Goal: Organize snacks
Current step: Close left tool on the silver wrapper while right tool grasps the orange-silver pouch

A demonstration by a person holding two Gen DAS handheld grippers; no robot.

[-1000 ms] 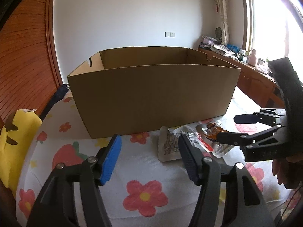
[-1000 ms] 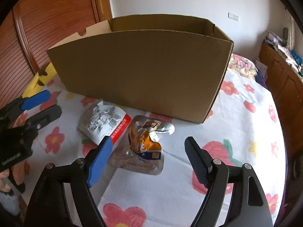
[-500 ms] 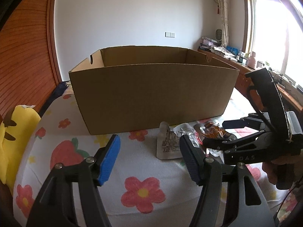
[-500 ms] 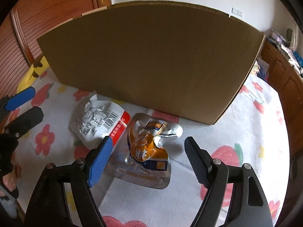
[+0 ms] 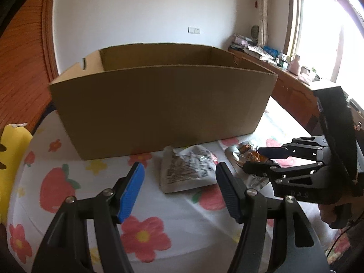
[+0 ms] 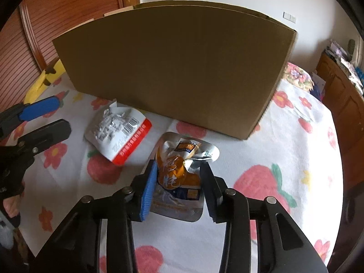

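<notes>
Item: two snack packets and one cardboard box (image 5: 159, 104), laid out on a surface covered by a white cloth printed with flowers and strawberries (image 6: 261, 182); whether a tabletop or a bed lies beneath cannot be told. Status of sorting: at an early stage, as judged. Both packets are still outside the box, just in front of its near wall; the box interior is only partly seen in the left wrist view, and no snack is visible in it. Packet one, the orange and silver pouch (image 6: 179, 177), is crumpled and lies flat on the cloth; the right claw (image 6: 179, 188) has just been closing around it, the blue pad and the black pad are set against its two sides, and it is taken as gripped though not yet lifted. Packet two, the white packet with a red band and barcode (image 6: 120, 134), lies apart to the left of the pouch, untouched. The left claw (image 5: 179, 191) is held half open and empty, short of the white packet. Remaining, as judged: the pouch is to be raised over the box wall and released inside, then the white packet likewise. Obstruction: the tall near wall of the box, which must be cleared. Surroundings: a yellow plush object (image 5: 12, 150) at the left edge, wooden panelling, a cluttered wooden sideboard (image 5: 293, 91) under a bright window.
</notes>
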